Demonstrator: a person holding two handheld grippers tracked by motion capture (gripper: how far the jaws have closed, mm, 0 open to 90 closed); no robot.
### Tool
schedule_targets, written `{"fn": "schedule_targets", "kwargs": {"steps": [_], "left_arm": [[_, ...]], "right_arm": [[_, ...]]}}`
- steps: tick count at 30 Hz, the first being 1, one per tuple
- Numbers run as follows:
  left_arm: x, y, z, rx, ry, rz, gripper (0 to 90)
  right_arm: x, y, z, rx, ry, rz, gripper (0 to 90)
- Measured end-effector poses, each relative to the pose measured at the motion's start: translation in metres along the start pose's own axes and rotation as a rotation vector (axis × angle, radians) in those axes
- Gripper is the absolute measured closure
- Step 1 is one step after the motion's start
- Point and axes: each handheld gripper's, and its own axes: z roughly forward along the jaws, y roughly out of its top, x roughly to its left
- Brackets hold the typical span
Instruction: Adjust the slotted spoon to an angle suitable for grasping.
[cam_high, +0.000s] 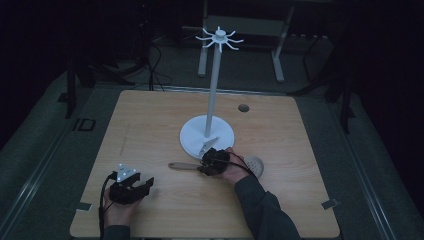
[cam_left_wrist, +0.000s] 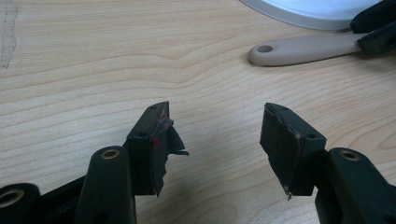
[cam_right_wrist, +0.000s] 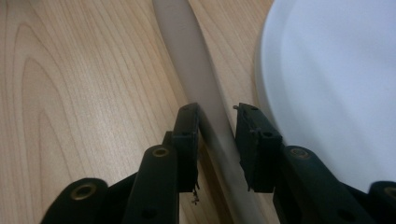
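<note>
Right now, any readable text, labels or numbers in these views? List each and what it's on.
"ID": pale letters on the dark floor mat left of the table, dim but legible.
No print on the utensil handle, the white stand base or either gripper.

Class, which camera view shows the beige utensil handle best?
The left gripper view: the beige handle shows its rounded end and hanging hole. The right gripper view looks along its shaft between the jaws; the high view shows it small and dim.
</note>
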Motion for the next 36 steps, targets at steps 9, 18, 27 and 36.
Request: {"fn": "schedule_targets", "kwargs": {"steps": [9,18,27,36], "left_arm": [[0.000,0.000,0.000,-0.001,0.001,0.000,43.3],[0.000,-0.001,-0.001,-0.001,-0.001,-0.001,43.3],[-0.001,-0.001,0.000,0.002,0.001,0.001,43.3],[-0.002,0.000,0.001,0.007,-0.001,0.006,43.3]], "right_arm": [[-0.003,-0.001,0.002,0.011,0.023,-0.012,68.0],[0.001,-0.004,-0.003,0.033,0.010,-0.065,70.6],[0.004,-0.021,-0.018,0.069,-0.016,-0.125,74.2],[-0.006,-0.035,-0.031,0.120,0.012,-0.097,74.8]]}}
